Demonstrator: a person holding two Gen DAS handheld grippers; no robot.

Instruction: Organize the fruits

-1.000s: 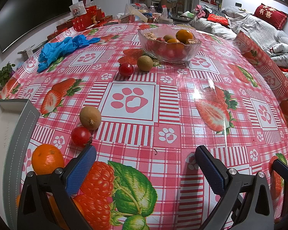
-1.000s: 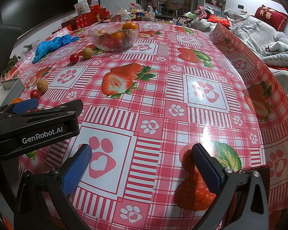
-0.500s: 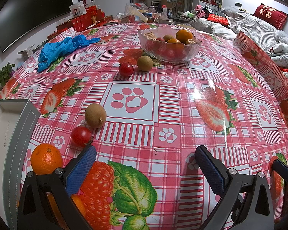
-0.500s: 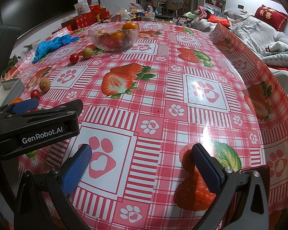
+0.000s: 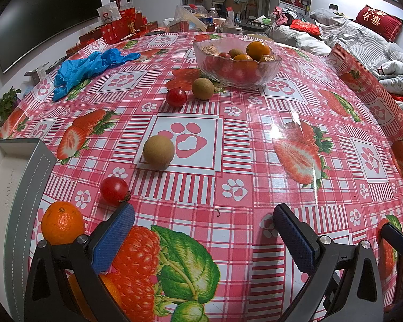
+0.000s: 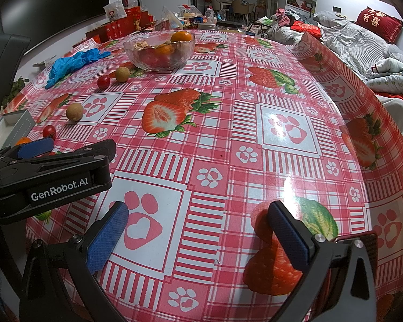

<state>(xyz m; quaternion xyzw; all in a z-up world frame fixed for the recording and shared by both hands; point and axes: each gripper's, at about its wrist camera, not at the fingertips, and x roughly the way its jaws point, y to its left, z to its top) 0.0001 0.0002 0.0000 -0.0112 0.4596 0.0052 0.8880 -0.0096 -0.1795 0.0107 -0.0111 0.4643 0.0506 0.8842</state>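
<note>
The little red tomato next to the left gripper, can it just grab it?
Probably yes. The left gripper is open and empty, and the tomato sits on bare tablecloth just beyond its left finger, with nothing between; a small leftward shift should do.

Two low wrist views across the table [image 5: 255, 134], sharing the far glass bowl [image 5: 236, 76].

Home living room, sofa [image 5: 362, 35], dining table [image 5: 255, 139]
</note>
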